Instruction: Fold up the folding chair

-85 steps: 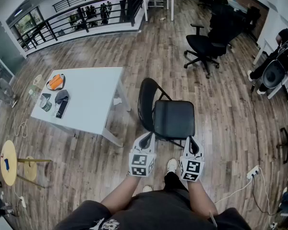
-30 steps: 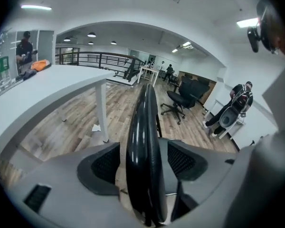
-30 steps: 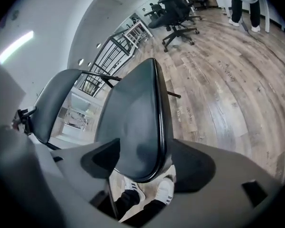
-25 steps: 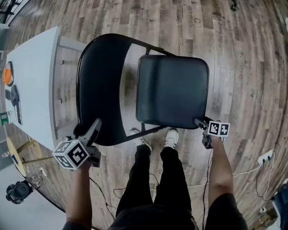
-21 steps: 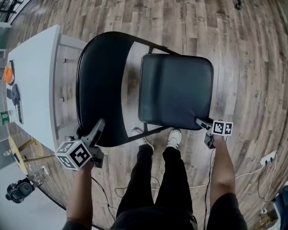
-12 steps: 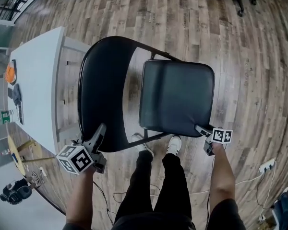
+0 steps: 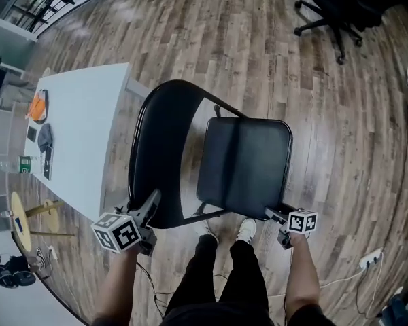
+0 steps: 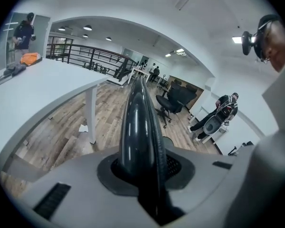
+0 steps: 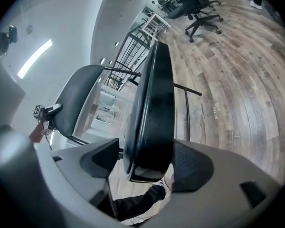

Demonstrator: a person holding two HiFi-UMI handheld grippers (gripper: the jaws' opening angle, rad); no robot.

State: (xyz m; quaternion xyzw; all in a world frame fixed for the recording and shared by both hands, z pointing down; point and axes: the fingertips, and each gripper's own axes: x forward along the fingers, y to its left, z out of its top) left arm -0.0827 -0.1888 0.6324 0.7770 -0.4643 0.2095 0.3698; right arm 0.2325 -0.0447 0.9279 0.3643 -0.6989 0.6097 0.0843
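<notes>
Narrowed since a second ago, the left gripper's (image 7: 152,200) jaws are closing on the backrest (image 7: 160,148) rim, pads touching it, on the side nearest the white table (image 7: 81,134). The folding chair (image 7: 156,111) stands open just right of that table. Farther from the table, the right gripper (image 7: 272,214) is clamped on the seat's (image 7: 245,165) near corner.

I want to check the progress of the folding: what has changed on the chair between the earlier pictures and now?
The left gripper is closing its jaws on the backrest edge, where they stood open a second ago. The right gripper keeps hold of the seat corner; nothing has folded yet.
</notes>
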